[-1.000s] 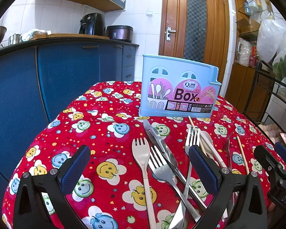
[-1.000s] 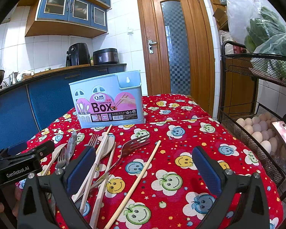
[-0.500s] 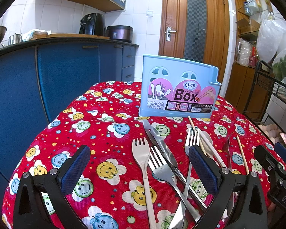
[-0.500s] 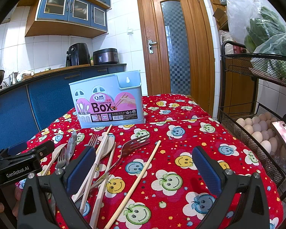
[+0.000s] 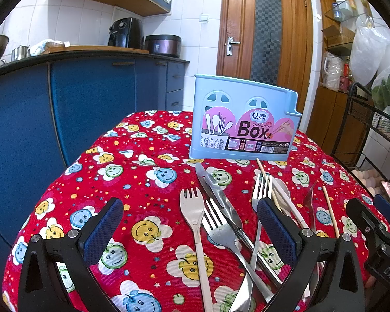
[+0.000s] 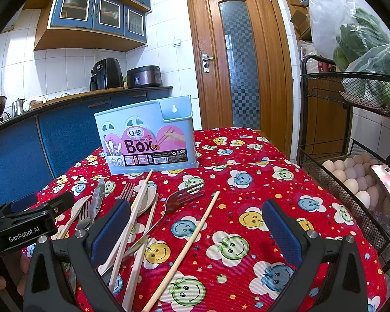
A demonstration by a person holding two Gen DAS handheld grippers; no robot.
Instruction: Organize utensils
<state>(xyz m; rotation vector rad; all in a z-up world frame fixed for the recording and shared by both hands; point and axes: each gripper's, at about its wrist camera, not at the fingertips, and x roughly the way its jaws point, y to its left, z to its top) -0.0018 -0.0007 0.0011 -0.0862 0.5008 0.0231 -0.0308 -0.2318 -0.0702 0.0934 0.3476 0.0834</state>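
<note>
As far as both wrist views show, no utensil has yet gone into the holder, so the task stands at its start.

Left side: the left gripper (image 5: 189, 223) hangs low over the near edge of the table, fingers spread wide and holding nothing. Between and just beyond them lie a cream plastic fork (image 5: 193, 213), a steel fork (image 5: 221, 228) and a table knife (image 5: 215, 189), the knife and steel fork crossing one another. A second steel fork (image 5: 262, 184) lies just right of these, its tines toward the far side.

Centre: the blue chopsticks box (image 5: 243, 127) stands upright at the far end of the pile. Its interior is hidden from both cameras; no handle shows above its rim, so I judge it empty.

Right side: the right gripper (image 6: 195, 231) is likewise wide open and empty. Near its left finger lie a bundle of pale chopsticks (image 6: 135, 213) over a cream spoon (image 6: 149, 197), then a dark steel fork (image 6: 184, 197), then a single chopstick (image 6: 192, 239) lying apart on the red smiley tablecloth (image 6: 247, 260).

Outstanding: every piece remains loose on the cloth. The overlapping metal items look awkward to lift singly; the lone chopstick and cream fork appear the easiest first picks.
</note>
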